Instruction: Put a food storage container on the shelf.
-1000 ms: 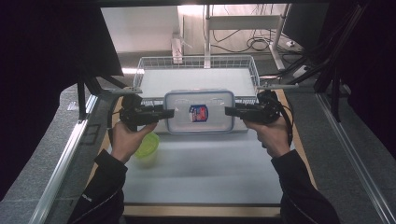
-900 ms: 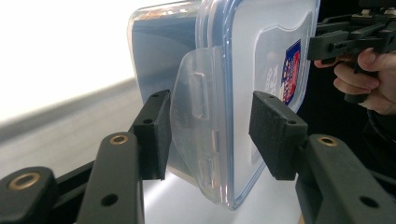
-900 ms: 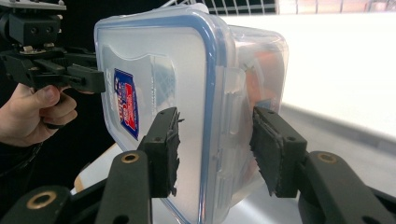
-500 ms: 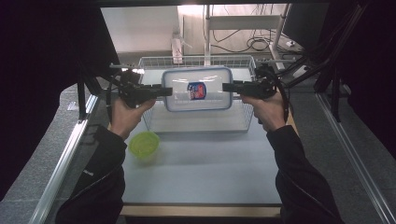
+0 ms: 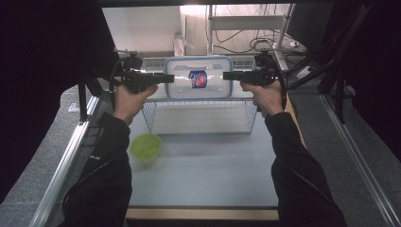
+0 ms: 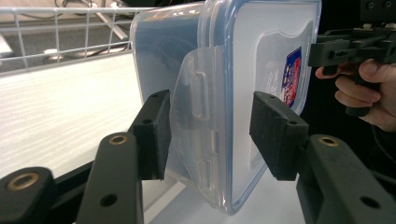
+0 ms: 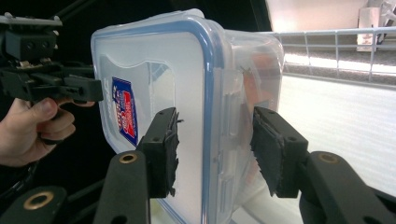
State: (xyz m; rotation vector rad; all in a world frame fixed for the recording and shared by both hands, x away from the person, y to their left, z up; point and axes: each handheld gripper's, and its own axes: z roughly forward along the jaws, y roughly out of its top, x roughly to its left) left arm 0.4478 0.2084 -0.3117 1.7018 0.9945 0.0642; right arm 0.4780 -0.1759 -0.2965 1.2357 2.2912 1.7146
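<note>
A clear plastic container (image 5: 198, 78) with a blue-rimmed lid and a red-and-blue label hangs in the air over the white wire basket (image 5: 152, 118), held from both ends. My left gripper (image 5: 168, 77) is shut on its left end, and my right gripper (image 5: 229, 75) is shut on its right end. In the left gripper view the jaws (image 6: 210, 135) straddle the container's (image 6: 261, 60) side clasp. The right gripper view shows its jaws (image 7: 215, 144) clamped across the container's (image 7: 154, 70) lid and wall at the other clasp.
A green bowl (image 5: 145, 145) sits on the pale table mat, front left of the basket. The basket's wire walls (image 6: 46, 32) (image 7: 336, 46) rise behind the container. Metal rails run along both table sides; shelves and cables stand at the back.
Both grippers have carried the container up and away from me, from above the mat to over the wire basket. The green bowl is now fully in sight.
</note>
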